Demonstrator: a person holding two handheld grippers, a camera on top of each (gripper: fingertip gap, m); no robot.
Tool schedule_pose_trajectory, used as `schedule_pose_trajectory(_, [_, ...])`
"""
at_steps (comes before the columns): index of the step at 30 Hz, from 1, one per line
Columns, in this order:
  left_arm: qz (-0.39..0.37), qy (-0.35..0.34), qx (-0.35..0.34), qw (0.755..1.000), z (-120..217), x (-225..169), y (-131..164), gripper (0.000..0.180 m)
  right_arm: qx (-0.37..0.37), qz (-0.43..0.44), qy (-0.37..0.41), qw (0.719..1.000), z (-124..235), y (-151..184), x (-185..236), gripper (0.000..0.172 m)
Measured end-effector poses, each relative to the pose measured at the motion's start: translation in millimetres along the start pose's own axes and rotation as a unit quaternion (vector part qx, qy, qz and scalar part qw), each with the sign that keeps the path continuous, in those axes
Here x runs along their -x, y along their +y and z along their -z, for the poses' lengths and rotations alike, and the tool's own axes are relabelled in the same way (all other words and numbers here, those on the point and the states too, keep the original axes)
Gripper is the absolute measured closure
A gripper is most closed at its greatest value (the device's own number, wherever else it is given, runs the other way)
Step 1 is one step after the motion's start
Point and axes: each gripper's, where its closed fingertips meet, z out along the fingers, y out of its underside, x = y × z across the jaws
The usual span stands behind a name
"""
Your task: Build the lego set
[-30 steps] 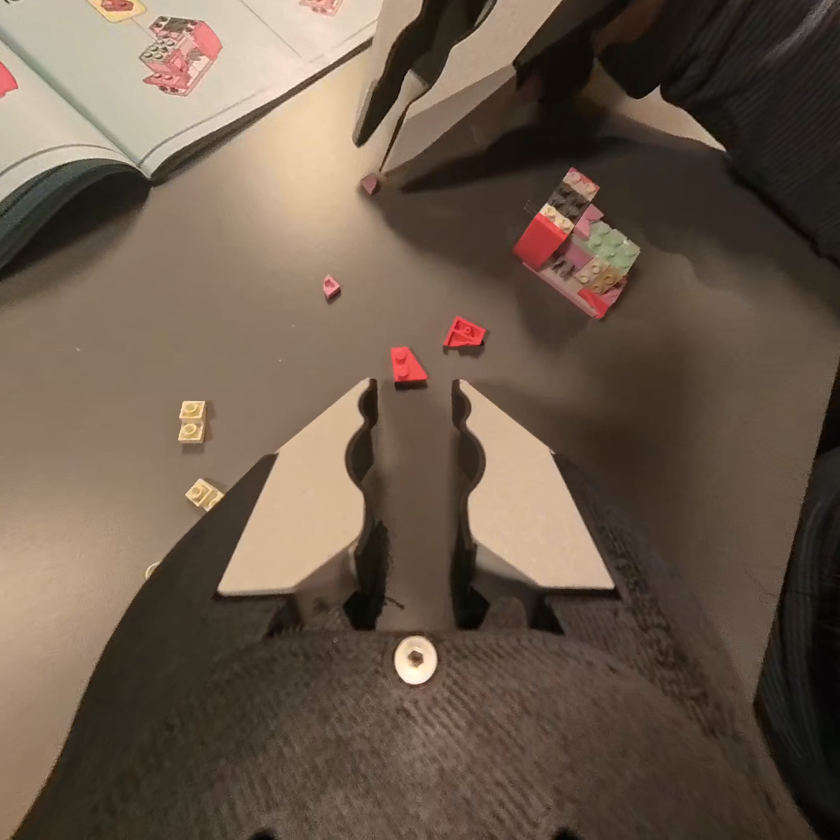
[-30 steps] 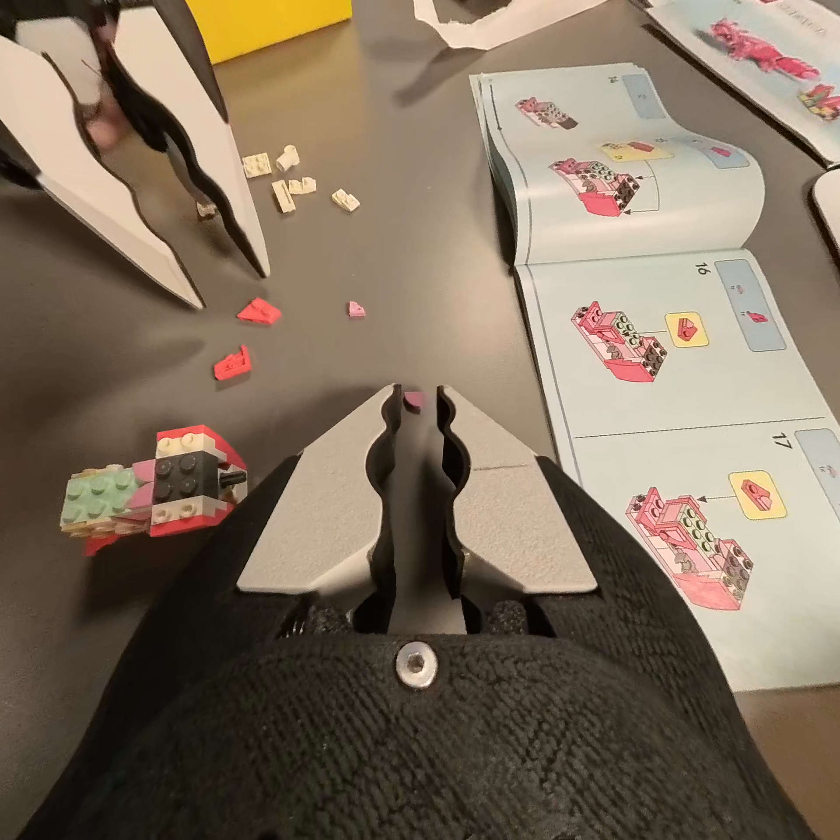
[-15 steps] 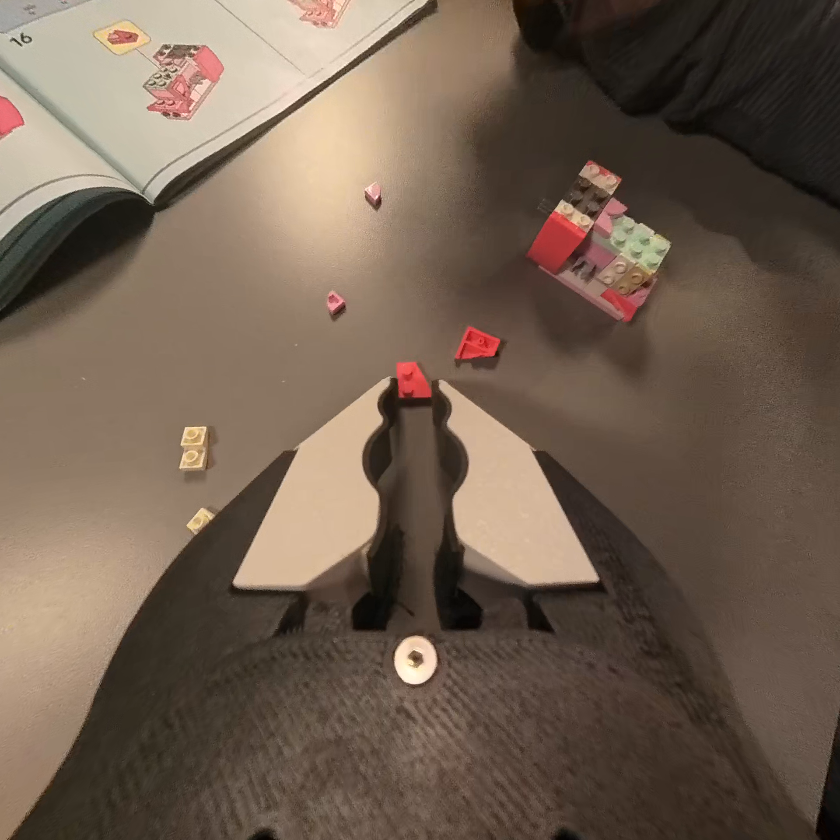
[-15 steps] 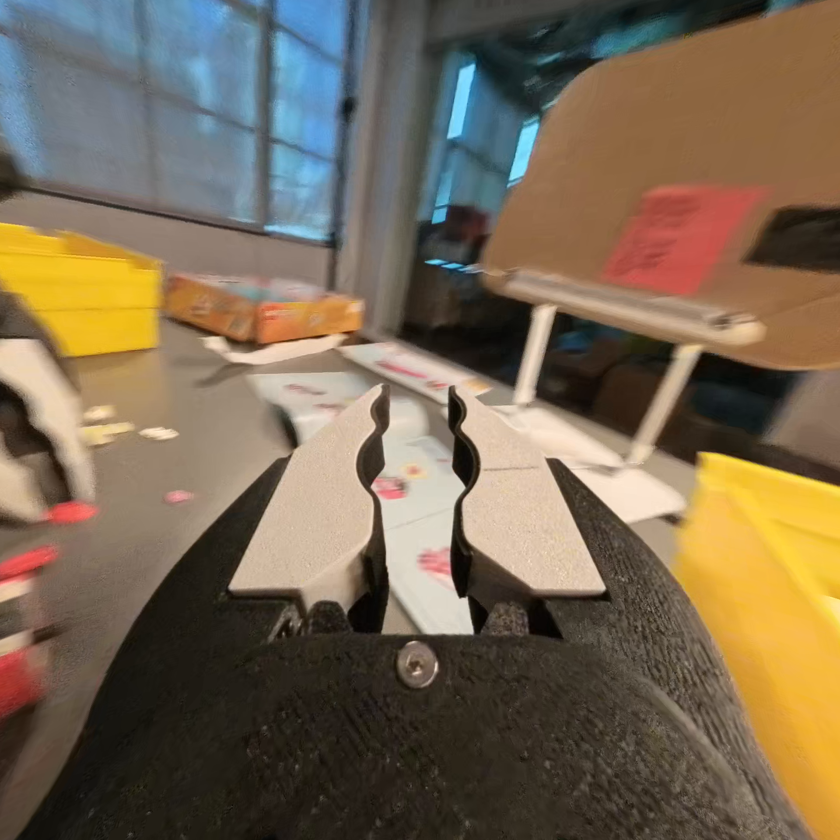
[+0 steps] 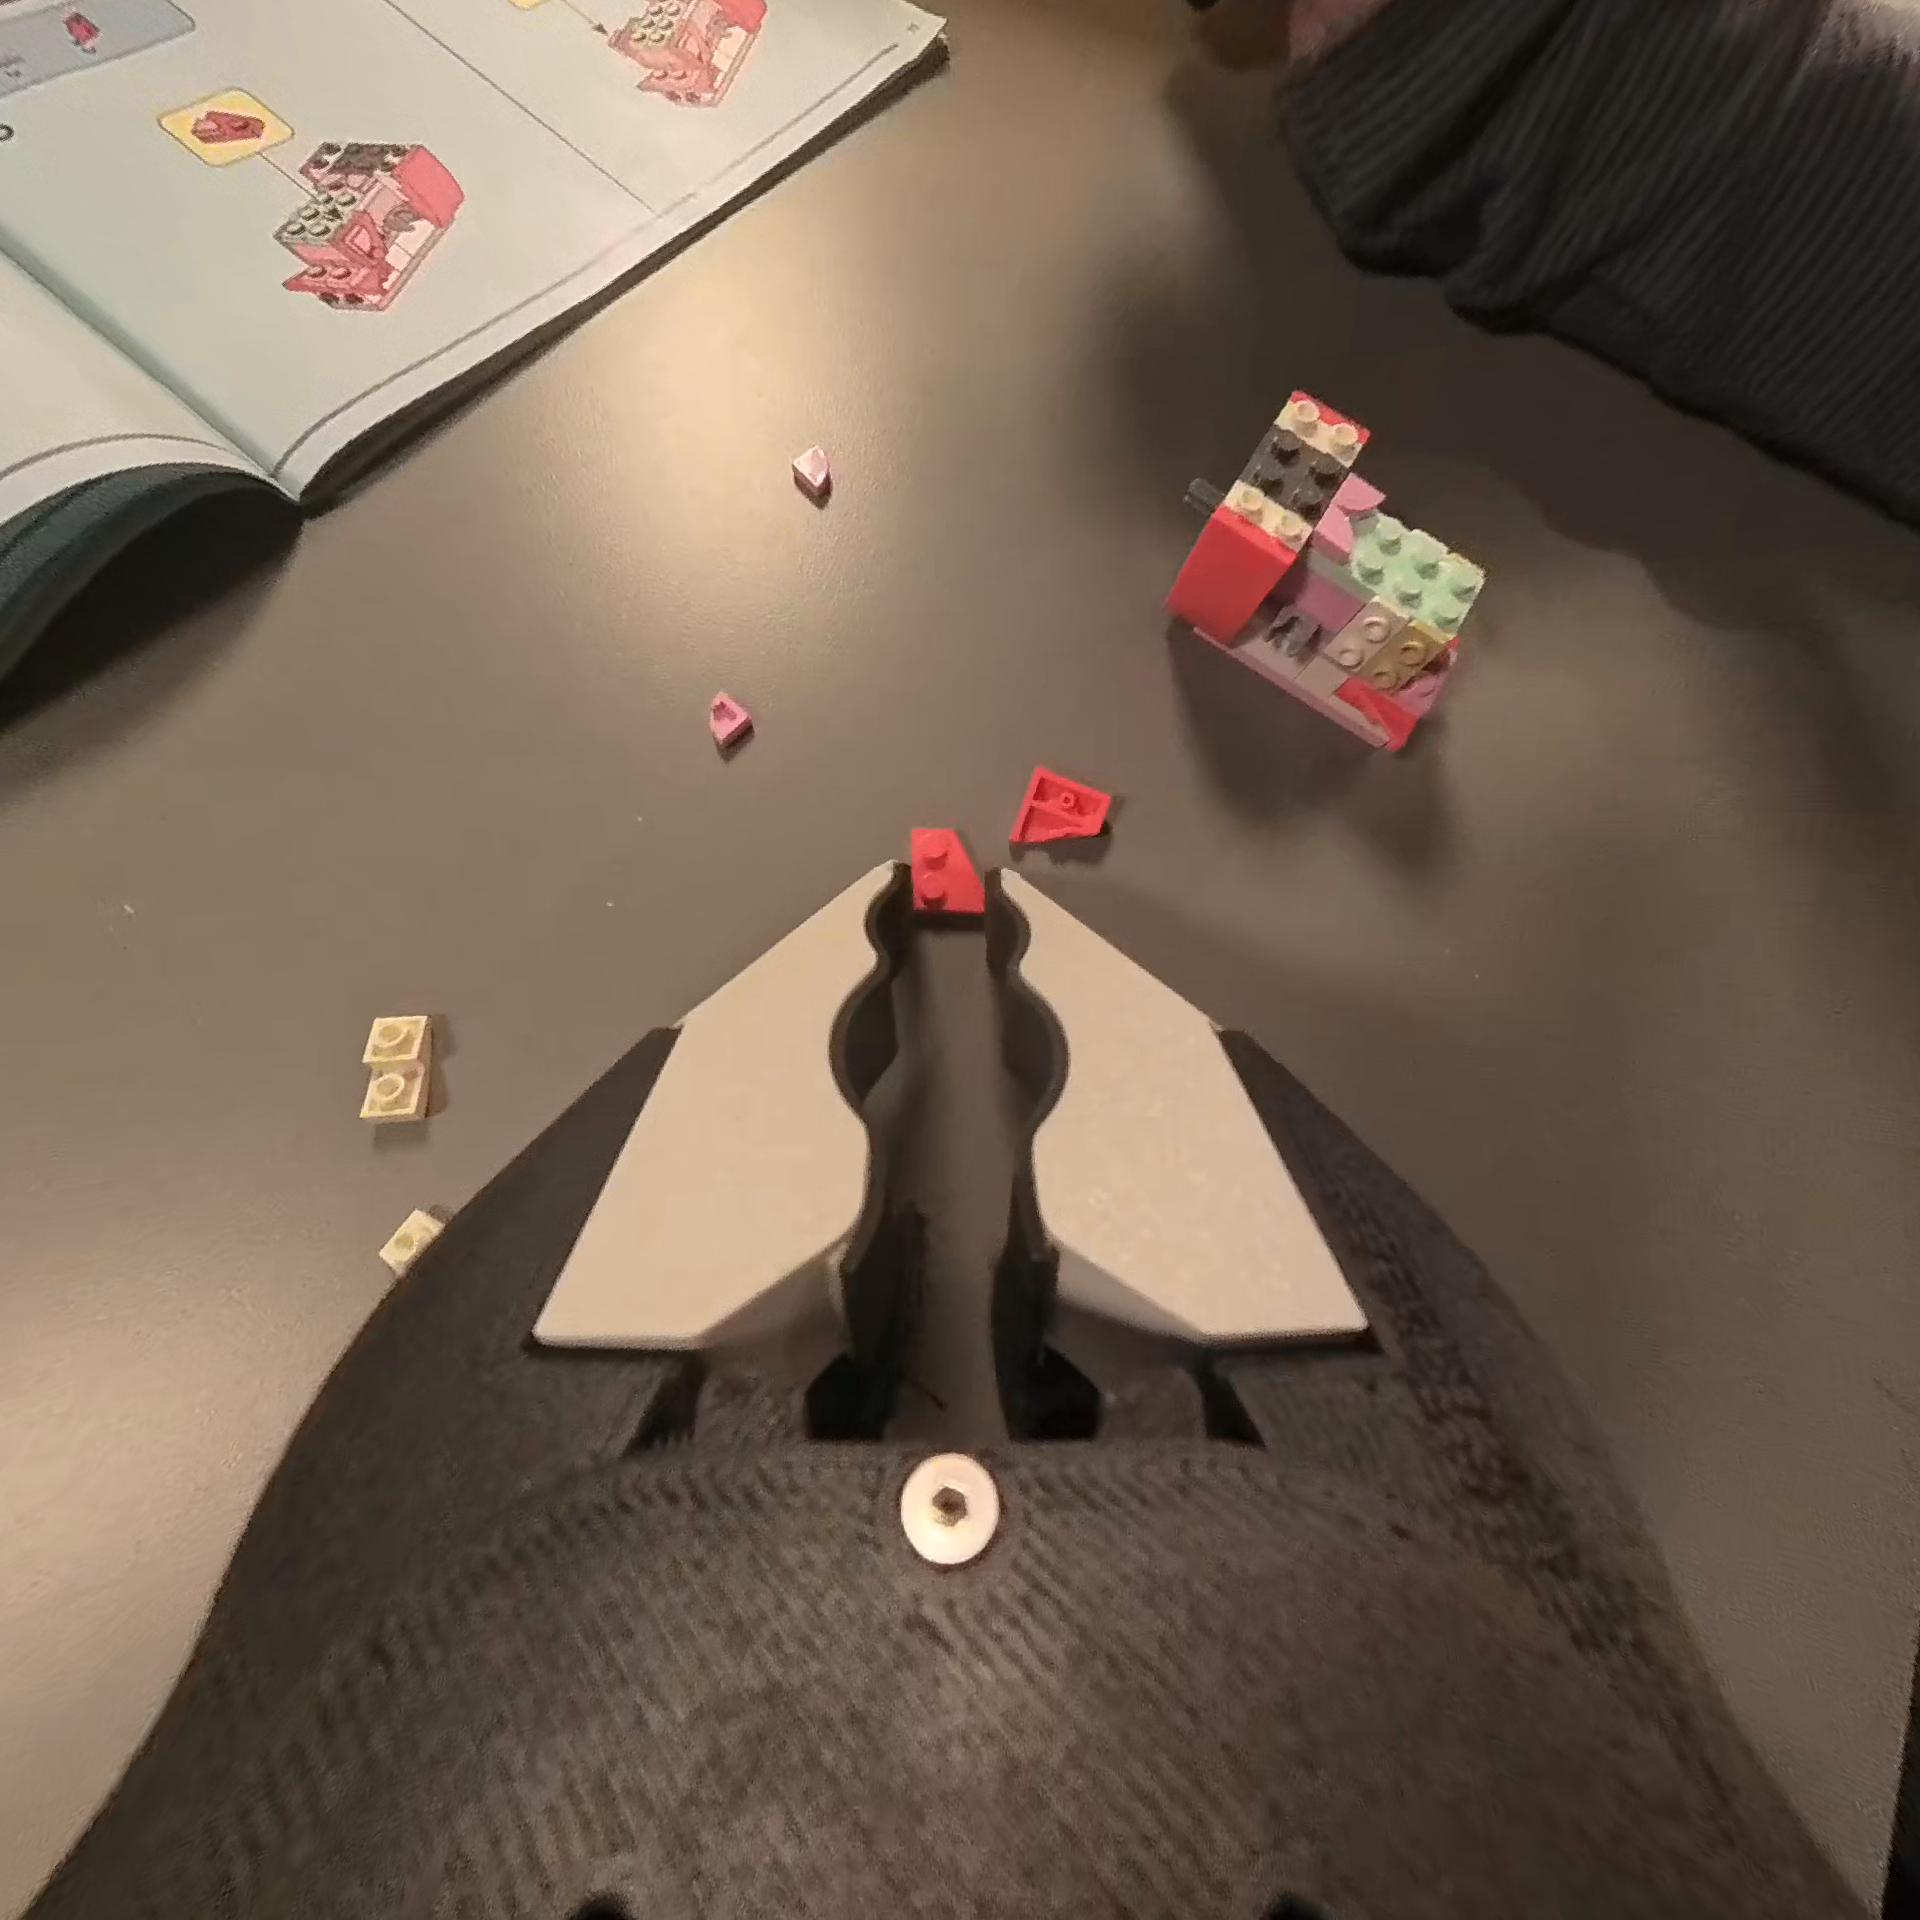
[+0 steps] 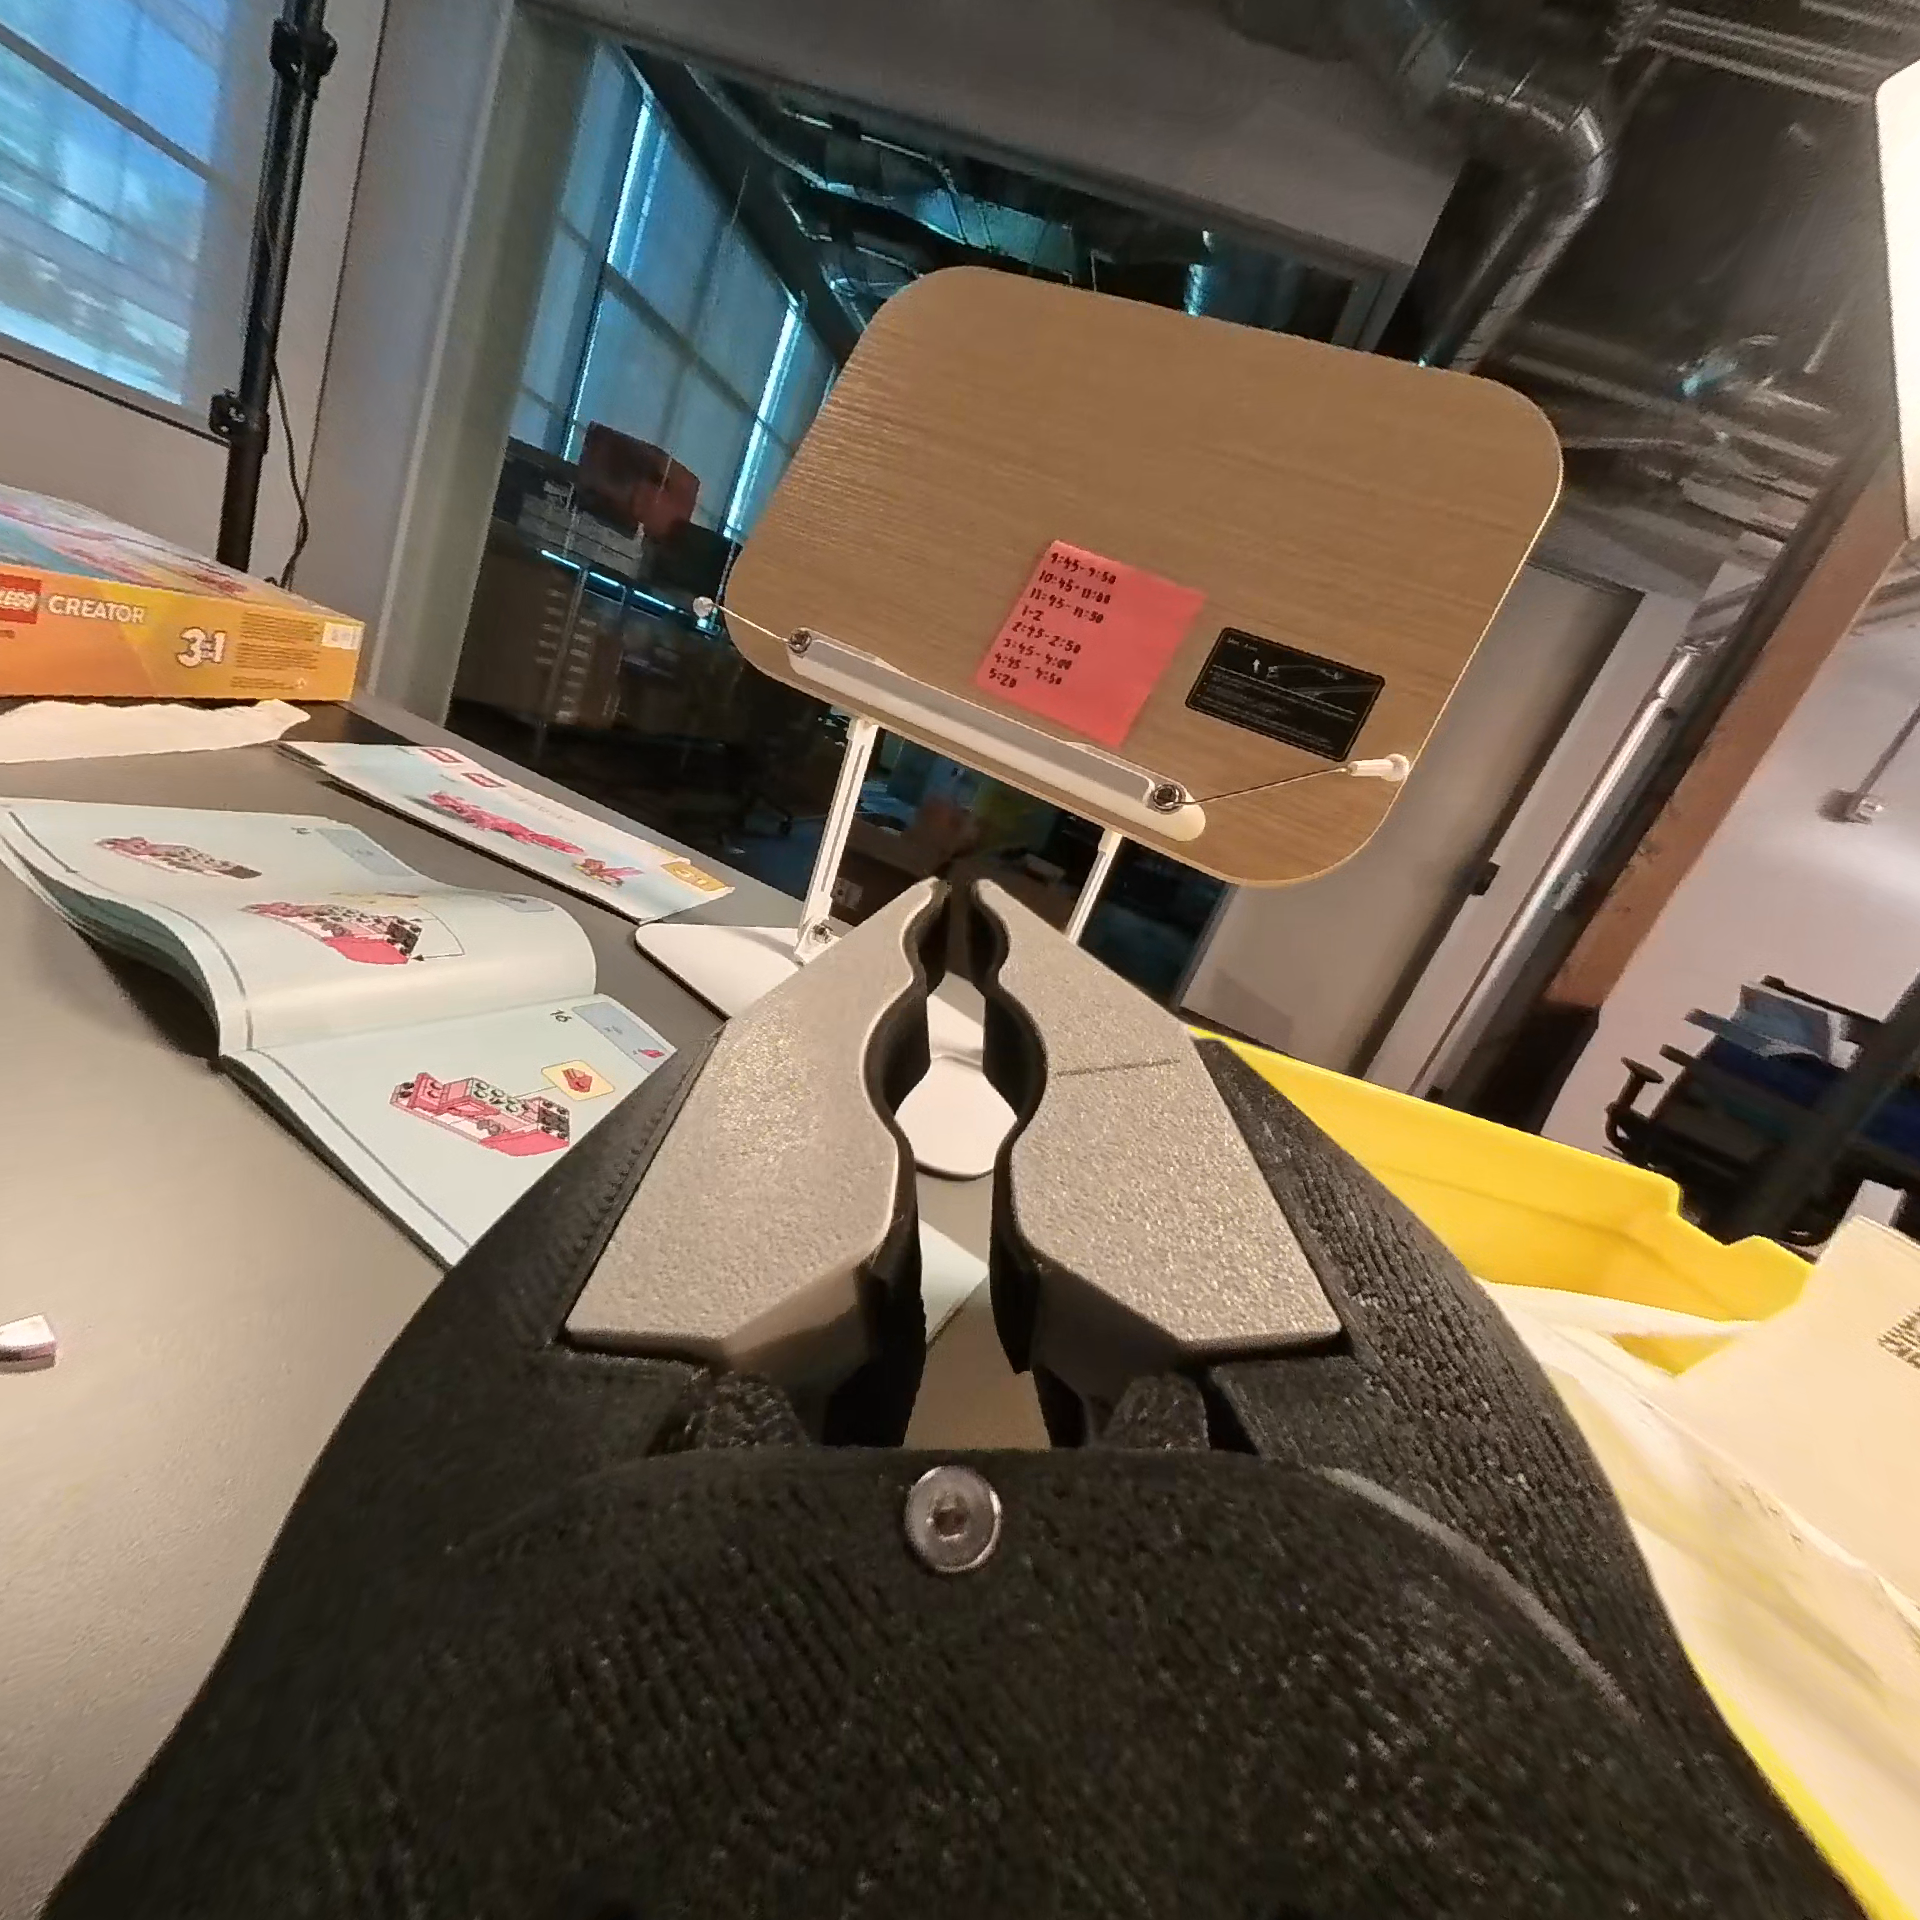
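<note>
My left gripper [image 5: 943, 878] has its jaws clamped on a small red wedge plate [image 5: 943, 871], studs up, pinched at the very tips just over the dark surface [image 5: 520, 852]. Just beside it to the right lies a second red wedge plate [image 5: 1060, 808], underside up. Farther off to the right stands a partly built brick model [image 5: 1325, 569] in red, pink, mint, tan and black. Two small pink slope pieces [image 5: 729, 719] [image 5: 811, 473] lie ahead, and a pair of tan plates [image 5: 396, 1067] sits to the left. An open instruction booklet [image 5: 343, 197] rests at the upper left, and a dark ribbed sleeve [image 5: 1621, 187] crosses the upper right corner. My right gripper [image 6: 954, 896] is lifted off the surface, its jaws nearly together at the tips with nothing between them, pointing toward a wooden book stand [image 6: 1143, 561] bearing a pink sticky note [image 6: 1086, 639]. A yellow bin [image 6: 1507, 1174] sits to its right.
</note>
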Motion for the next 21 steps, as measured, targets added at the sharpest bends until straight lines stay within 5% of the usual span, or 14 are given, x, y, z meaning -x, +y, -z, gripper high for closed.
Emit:
schedule_pose_trajectory(11, [0.01, 0.009, -0.007, 1.0, -0.9, -0.7, -1.4, 0.168, 0.017, 0.003, -0.031, 0.999, -3.5, 6.9, 11.6, 0.172])
schedule_pose_trajectory(21, [-0.054, -0.031, -0.001, 0.998, -1.2, 1.8, -3.1, 0.169, 0.021, 0.002, -0.038, 0.999, -4.0, 8.2, 13.9, 0.172])
